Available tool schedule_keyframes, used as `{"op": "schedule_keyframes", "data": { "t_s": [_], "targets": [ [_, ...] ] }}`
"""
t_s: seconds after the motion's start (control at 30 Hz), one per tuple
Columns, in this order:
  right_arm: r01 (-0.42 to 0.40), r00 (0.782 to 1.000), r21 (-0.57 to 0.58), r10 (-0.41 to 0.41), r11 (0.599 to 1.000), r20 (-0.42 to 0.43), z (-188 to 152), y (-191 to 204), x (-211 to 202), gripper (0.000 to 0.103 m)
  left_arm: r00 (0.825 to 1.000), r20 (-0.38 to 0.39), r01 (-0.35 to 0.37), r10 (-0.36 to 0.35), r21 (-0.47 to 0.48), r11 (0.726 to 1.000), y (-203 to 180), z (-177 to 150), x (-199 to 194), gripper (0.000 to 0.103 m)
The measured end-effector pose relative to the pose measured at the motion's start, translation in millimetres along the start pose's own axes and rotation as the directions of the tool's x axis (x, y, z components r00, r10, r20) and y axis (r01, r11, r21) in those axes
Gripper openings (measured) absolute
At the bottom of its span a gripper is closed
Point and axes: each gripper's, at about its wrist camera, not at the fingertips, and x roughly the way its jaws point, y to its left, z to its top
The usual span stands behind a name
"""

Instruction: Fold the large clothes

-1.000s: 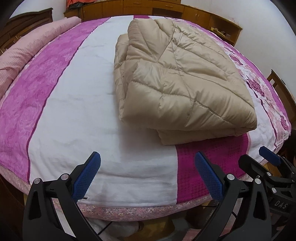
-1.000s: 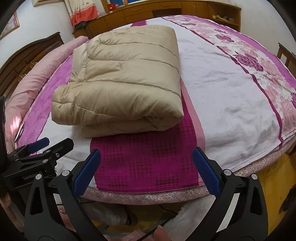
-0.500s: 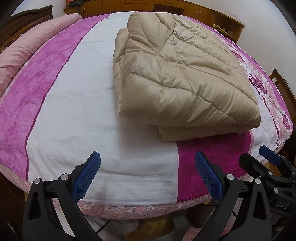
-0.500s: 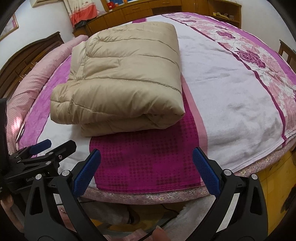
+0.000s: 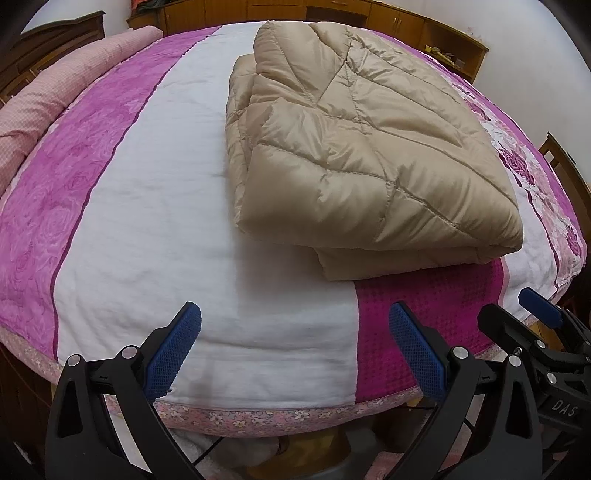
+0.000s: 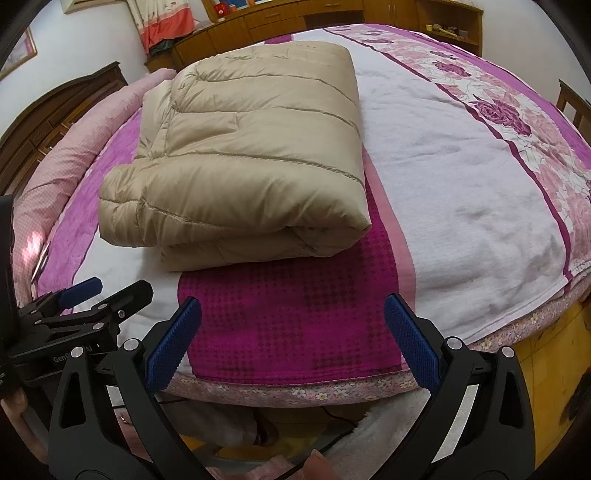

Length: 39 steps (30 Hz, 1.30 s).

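Beige quilted coat (image 5: 362, 155) lies folded into a thick bundle on the bed (image 5: 184, 221), at twelve o'clock from both tongs. Left tongs (image 5: 295, 343) and right tongs (image 6: 291, 339) gape empty; folding looks essentially finished.

"DAS" on right hand-held gripper (image 5: 535, 325)

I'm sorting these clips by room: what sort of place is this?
Most likely a home bedroom: a bed with a pink bedspread, a wooden headboard, wooden cabinets, and a folded beige padded coat on the bed.
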Motion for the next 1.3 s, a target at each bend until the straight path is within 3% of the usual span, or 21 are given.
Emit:
{"op": "schedule_keyframes", "data": {
  "t_s": [1.3],
  "targets": [
    [-0.005,1.000,-0.001,0.005,1.000,-0.001,1.8,1.9,-0.7,0.098,1.000,-0.014,0.001,-0.001,0.013,1.000,-2.0,-2.3,1.0,0.097]
  ]
}}
